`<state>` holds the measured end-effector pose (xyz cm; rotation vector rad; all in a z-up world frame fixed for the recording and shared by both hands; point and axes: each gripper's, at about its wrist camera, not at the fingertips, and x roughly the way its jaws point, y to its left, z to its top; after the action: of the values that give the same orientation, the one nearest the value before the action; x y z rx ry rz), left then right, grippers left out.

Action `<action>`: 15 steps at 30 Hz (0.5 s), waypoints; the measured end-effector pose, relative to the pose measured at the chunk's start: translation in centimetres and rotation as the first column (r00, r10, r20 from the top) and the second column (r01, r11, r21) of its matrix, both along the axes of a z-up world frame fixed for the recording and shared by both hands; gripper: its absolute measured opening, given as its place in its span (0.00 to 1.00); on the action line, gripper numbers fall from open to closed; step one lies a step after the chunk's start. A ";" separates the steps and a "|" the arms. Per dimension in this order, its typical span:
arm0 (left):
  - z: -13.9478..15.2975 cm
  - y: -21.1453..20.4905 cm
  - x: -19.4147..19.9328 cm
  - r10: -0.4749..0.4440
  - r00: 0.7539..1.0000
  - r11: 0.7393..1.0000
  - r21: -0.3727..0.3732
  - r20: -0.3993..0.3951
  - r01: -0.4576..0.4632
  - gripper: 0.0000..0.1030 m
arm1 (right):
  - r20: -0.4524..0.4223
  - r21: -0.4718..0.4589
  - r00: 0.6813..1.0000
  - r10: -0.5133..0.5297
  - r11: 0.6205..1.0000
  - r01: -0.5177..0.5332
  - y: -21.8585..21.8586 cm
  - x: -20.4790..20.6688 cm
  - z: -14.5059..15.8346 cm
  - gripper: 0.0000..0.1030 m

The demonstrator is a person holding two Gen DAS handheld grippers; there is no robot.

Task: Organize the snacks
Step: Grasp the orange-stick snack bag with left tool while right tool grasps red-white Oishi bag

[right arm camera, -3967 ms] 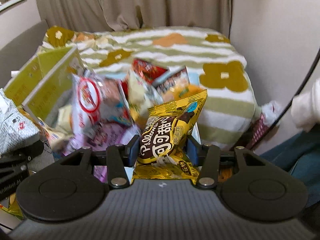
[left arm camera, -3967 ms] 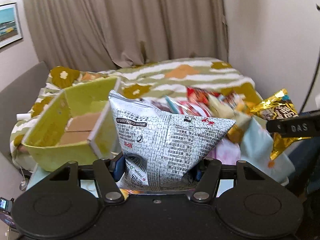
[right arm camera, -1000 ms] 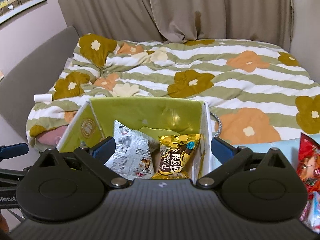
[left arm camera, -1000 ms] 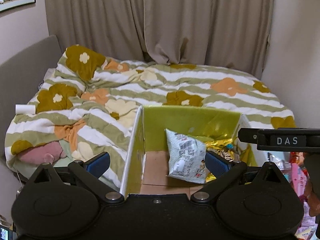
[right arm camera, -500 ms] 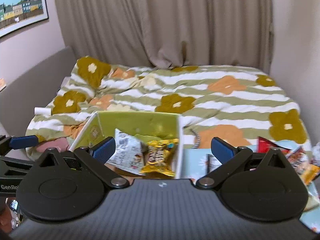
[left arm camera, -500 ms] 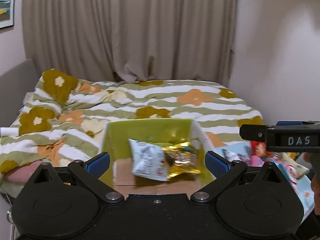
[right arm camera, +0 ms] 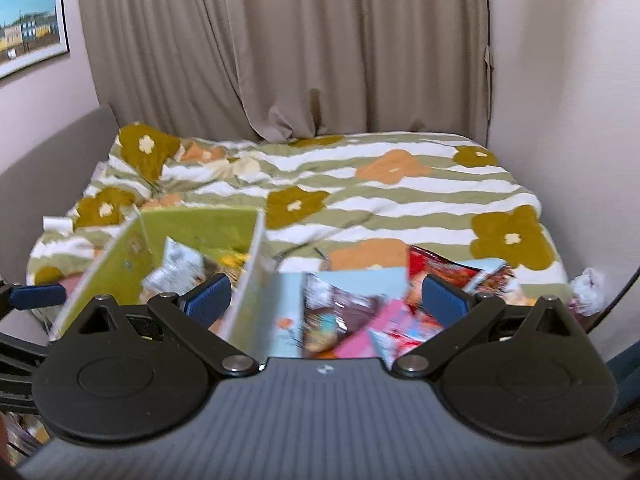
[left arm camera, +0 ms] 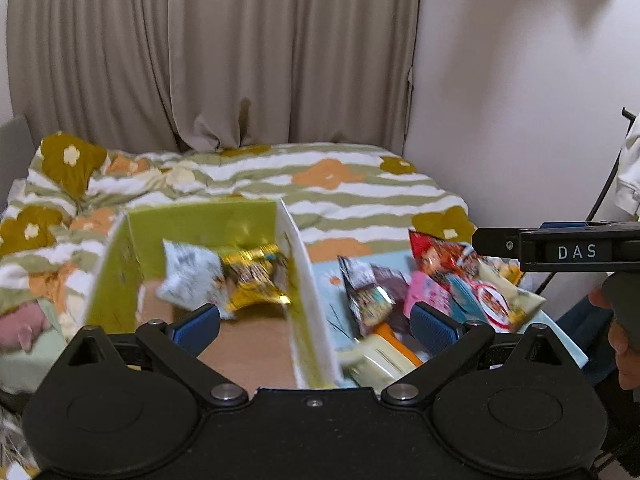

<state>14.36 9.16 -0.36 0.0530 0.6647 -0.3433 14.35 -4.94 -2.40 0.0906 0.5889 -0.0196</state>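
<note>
Evidently this is the gap between two picks: both tools are empty and face the loose pile, so the next move calls for choosing one packet and bringing fingers down around it. At far left, the green box [left arm camera: 120, 264] sits on the bed [left arm camera: 360, 184] and holds a silver-white packet [left arm camera: 188, 276] touching a gold packet [left arm camera: 252, 276]. The left gripper [left arm camera: 314, 326] has its fingers spread wide, straddling the box's white right wall, with nothing between them. Right of that wall, the unsorted snacks [left arm camera: 432, 280] lie heaped on a pale blue sheet [left arm camera: 332, 280]. The right gripper [right arm camera: 326, 300] is likewise spread wide and empty, its gap framing a dark packet [right arm camera: 336, 304] and a pink packet [right arm camera: 384, 328] just ahead, untouched.
</note>
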 end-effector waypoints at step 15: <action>-11.2 -7.1 -3.3 -0.040 0.989 0.999 0.014 -0.143 0.042 0.99 | -0.028 -0.043 0.996 0.079 0.996 -0.081 -6.0 -1.6 -7.7 1.00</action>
<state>11.03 2.09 -11.60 0.0583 0.8092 -0.3835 12.74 -10.92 -10.07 0.0235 0.6181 0.0439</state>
